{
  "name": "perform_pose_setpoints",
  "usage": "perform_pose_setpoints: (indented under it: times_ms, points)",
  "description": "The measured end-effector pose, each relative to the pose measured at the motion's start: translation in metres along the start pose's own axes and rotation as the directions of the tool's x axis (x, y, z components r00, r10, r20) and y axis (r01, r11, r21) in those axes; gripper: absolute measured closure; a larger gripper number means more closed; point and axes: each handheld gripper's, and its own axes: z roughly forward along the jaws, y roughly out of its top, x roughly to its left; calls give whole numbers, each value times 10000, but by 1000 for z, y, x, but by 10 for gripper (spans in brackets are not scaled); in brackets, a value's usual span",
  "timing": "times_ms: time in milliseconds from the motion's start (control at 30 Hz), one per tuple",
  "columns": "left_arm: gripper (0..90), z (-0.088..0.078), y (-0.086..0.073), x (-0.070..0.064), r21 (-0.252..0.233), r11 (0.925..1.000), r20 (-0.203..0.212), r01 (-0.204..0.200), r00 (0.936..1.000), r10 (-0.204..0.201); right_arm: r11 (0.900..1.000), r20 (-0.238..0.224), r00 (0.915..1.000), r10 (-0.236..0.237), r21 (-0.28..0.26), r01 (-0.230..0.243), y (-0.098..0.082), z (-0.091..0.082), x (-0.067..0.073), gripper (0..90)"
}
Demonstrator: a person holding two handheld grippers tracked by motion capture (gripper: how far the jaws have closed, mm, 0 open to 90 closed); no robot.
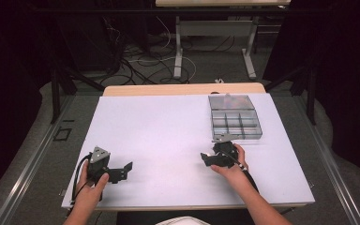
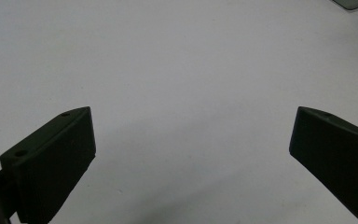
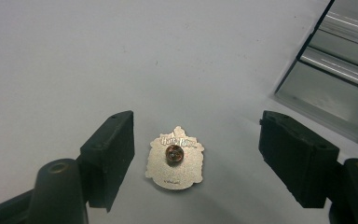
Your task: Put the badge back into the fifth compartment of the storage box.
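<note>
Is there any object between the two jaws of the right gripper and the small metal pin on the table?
Nothing visible does. The pin lies flat on the white table in the open gap of the right gripper, with bare surface on each side. The clear compartment box stands off to one side, beyond the jaws.

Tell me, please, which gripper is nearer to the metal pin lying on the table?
The right gripper: its open jaws stand either side of the pin, which lies face down between them, untouched. The left gripper rests open far across the table, over bare surface.
</note>
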Motion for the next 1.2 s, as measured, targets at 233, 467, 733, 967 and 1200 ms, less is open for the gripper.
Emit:
perform_pose_setpoints:
  times_ms: [233,467,733,967,1200]
  points:
    - [8,0,0,0,22,10000,-26,-46,10000,46,9996,-62,9999,147,256,-146,-2,6,4,321]
    - [8,0,-1,0,41,10000,5,12,10000,-12,9996,-94,9999,59,261,-56,-4,9,5,334]
    - [8,0,-1,0,53,10000,13,4,10000,-4,9983,-194,9998,-19,590,30,-6,11,7,354]
    - [8,0,-1,0,65,10000,23,3,10000,-3,9990,-233,9997,-15,453,26,-8,15,9,379]
    - [8,0,-1,0,94,10000,38,-13,10000,12,9987,-190,9996,-185,468,193,-9,17,12,412]
